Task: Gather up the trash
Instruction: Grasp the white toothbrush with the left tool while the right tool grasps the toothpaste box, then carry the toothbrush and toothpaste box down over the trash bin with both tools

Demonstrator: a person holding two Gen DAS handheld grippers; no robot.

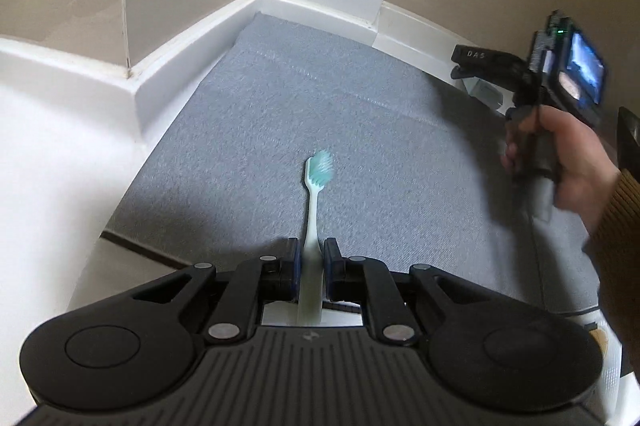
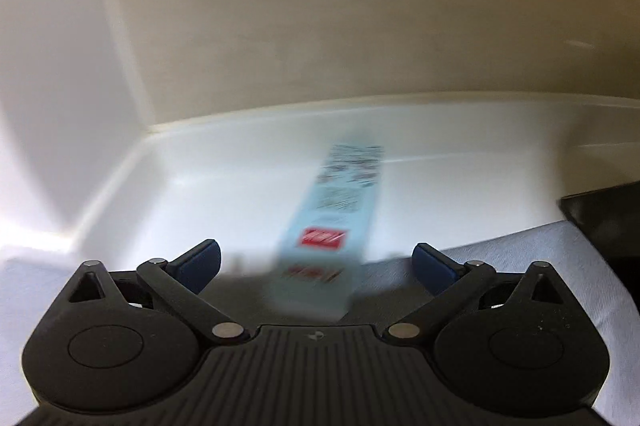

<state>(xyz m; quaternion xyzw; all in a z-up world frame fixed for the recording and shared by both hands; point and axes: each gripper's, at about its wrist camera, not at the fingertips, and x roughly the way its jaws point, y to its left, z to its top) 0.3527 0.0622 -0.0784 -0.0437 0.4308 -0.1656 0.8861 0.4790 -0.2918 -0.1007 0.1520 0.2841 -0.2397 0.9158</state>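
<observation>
— Toothbrush first: the pale green plastic toothbrush with teal bristles [image 1: 316,210] stands in the lower middle of the left wrist view, its handle clamped between the blue pads of the left gripper [image 1: 311,266], its head out over the grey carpet [image 1: 320,98]. What worries you about it?

— The grip sits low on a thin, smooth handle, so most of the brush sticks out ahead of the pads. My guess is that a quick swing could make it pivot or slide out.

— And the other piece of trash?

— The long light blue cardboard box with a red label [image 2: 332,226] runs up the middle of the right wrist view, leaning against the white skirting board [image 2: 240,154]. It is blurred, so I cannot tell exactly how it rests.

— Is the right gripper [image 2: 316,264] on it?

— No. Its jaws stand wide apart, each blue pad clear of the box's sides, the near end of the box between them.

— So the risk there?

— The blur suggests fast motion. Closing off-centre could knock the light box sideways along the skirting or crush a corner. At the right edge of the left wrist view, the person's hand [image 1: 568,166] carries that gripper close by, so the two could also bump.
</observation>
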